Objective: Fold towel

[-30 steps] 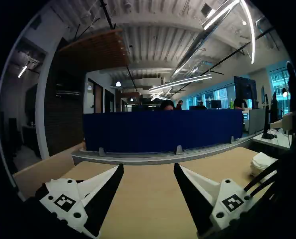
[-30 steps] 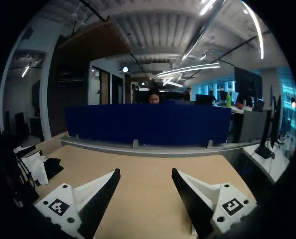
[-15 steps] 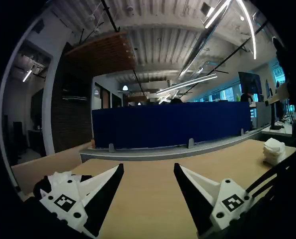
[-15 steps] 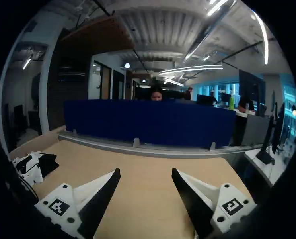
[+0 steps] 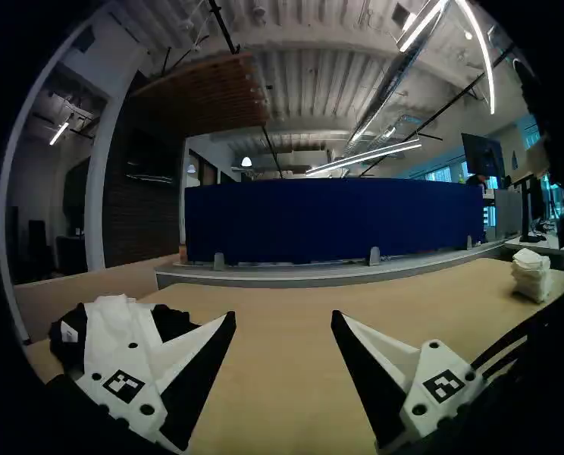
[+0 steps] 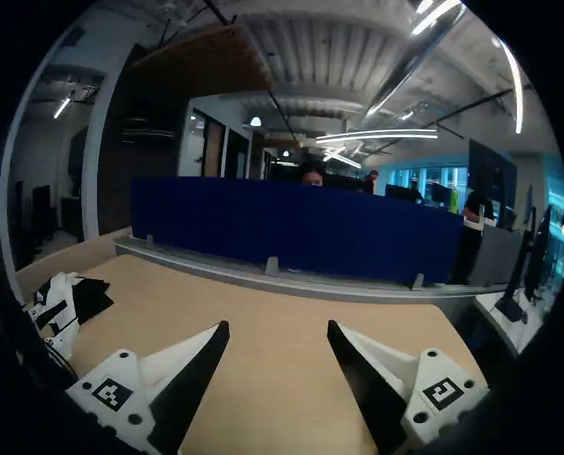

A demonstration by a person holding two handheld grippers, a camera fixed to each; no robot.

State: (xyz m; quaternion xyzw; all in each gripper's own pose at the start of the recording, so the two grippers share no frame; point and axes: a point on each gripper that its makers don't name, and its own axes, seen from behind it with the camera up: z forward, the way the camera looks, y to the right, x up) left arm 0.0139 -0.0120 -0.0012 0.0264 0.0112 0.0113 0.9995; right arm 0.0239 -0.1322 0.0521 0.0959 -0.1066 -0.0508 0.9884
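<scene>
Left hand-held gripper (image 5: 283,314) and right hand-held gripper (image 6: 277,324) gape, seemingly level.

A white towel (image 5: 531,273) lies on the light wooden table (image 5: 282,356), close to the table's right edge in the left gripper view. It is folded into a small thick stack of several layers, and its top is a little uneven.

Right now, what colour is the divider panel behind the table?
Dark blue. The divider panel shows best in the left gripper view.
</scene>
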